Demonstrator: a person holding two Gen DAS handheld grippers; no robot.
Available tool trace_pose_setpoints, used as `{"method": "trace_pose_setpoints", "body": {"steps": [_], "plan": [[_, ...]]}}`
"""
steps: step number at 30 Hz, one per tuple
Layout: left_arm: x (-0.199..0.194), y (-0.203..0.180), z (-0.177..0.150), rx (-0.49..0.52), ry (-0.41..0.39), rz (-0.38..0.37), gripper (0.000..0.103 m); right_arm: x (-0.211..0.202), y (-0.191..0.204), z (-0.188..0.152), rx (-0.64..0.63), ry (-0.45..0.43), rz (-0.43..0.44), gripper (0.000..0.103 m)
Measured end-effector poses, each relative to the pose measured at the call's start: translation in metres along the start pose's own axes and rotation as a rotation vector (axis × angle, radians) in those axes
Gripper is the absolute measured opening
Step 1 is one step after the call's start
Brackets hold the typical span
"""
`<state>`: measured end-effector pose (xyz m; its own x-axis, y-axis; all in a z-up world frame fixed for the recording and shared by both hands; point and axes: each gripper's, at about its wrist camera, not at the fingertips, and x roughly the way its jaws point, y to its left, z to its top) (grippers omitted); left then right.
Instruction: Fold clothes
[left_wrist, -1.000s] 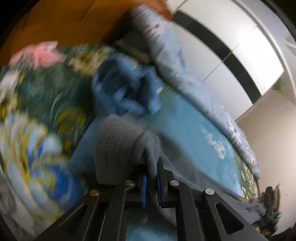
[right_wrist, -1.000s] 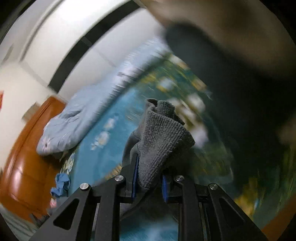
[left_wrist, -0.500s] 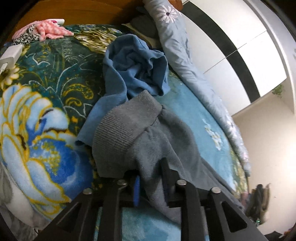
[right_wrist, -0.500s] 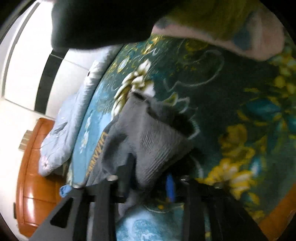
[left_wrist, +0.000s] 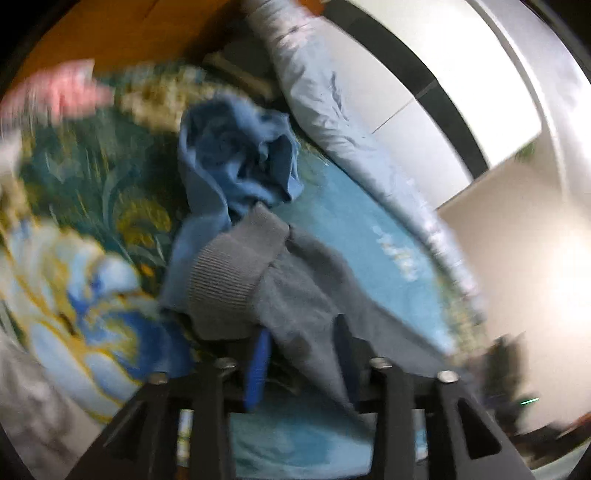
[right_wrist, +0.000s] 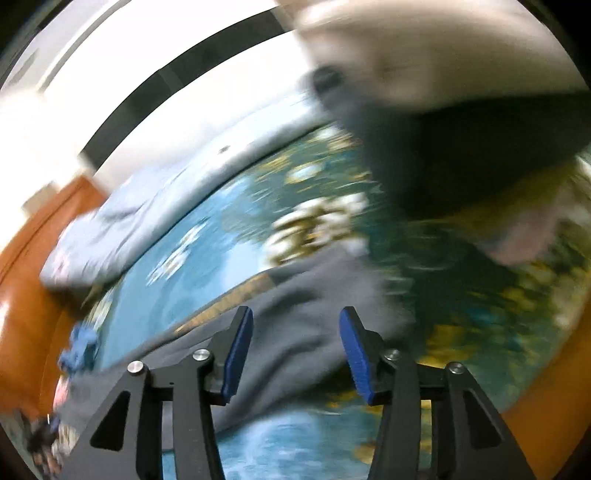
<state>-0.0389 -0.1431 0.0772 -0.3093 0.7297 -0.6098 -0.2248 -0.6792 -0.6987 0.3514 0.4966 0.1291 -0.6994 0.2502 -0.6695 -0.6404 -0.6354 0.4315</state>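
Releasing grey sweater (left_wrist: 295, 295): left gripper (left_wrist: 301, 354) and right gripper (right_wrist: 295, 332) jaws just opened; fold laid, blue garment (left_wrist: 236, 162) next.

Both tongs — left (left_wrist: 301, 356), right (right_wrist: 295, 350) — released the gray sweater (left_wrist: 280, 295).

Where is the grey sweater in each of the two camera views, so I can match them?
Left wrist view: the grey sweater lies in the lower centre, its ribbed cuff left of centre, running down between the open fingers of the left gripper.
Right wrist view: the grey sweater fills the lower centre, behind the open right gripper.
Shared landmark: the crumpled blue garment, small at the lower left in the right view.
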Motion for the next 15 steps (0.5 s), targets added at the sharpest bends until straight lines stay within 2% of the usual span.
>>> {"method": "trace_pose_setpoints", "body": {"steps": [3,5,7,9,11,15], "plan": [[-0.002,0.004,-0.005,0.031,0.043,0.070,0.045,0.036,0.034,-0.001,-0.098,0.085,0.068,0.052],[-0.012,0.002,-0.010,0.095,0.023,0.196,0.054,0.059,0.060,-0.010,-0.171,0.142,0.101,0.052],[-0.024,0.006,-0.012,0.102,-0.001,0.261,0.056,0.081,0.084,-0.022,-0.252,0.196,0.124,0.052],[-0.034,0.008,-0.011,0.094,-0.046,0.291,0.057,0.099,0.103,-0.028,-0.321,0.226,0.138,0.052],[-0.034,-0.001,-0.008,0.121,-0.066,0.291,0.059,0.114,0.120,-0.031,-0.379,0.249,0.154,0.053],[0.002,-0.047,0.009,0.278,-0.015,0.259,0.063,0.132,0.145,-0.031,-0.491,0.283,0.180,0.060]]}}
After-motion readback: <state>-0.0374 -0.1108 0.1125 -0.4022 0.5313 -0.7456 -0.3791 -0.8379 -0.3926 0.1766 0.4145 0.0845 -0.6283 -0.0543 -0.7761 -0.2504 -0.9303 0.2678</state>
